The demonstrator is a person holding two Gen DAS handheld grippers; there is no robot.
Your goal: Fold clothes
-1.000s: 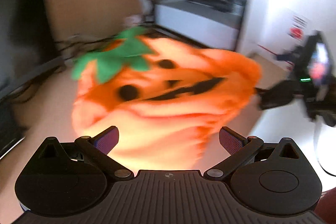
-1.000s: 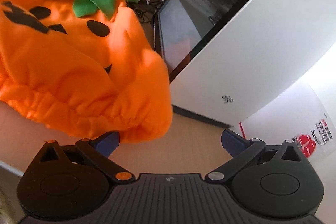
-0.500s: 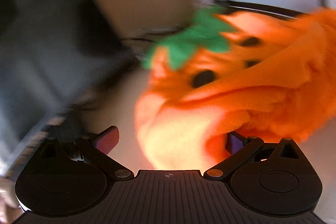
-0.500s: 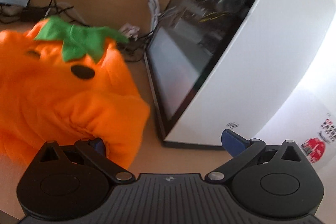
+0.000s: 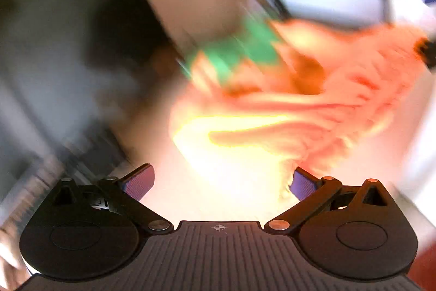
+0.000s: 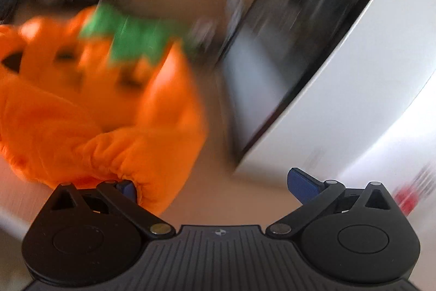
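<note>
"Two views to go through. What is the left wrist camera showing?"

"Mostly smear. The left gripper is holding its purple pads wide apart, and the orange pumpkin costume is lying ahead of it on the pale tabletop, washed out by glare near the fingers. Its green leaf collar is sitting at the far end. A second ago the garment was filling the middle of this view, spread broad with the face readable; half a second ago an edge was crowding the right-hand pad. Now the cloth is just beside that pad, and I cannot tell whether it is touching."

"And the right wrist?"

"The right gripper is also standing open. The costume is bunching at the left of its view, with the gathered hem bulging over the left-hand blue pad, so cloth is resting against one finger but nothing is pinched. The white cabinet is filling the right side. Compared with a second ago, the hem is sitting further in front of that finger."

"What does that mean for the fold?"

"I am judging that both grippers are closing in on opposite hem edges, and no fold is started yet."
</note>
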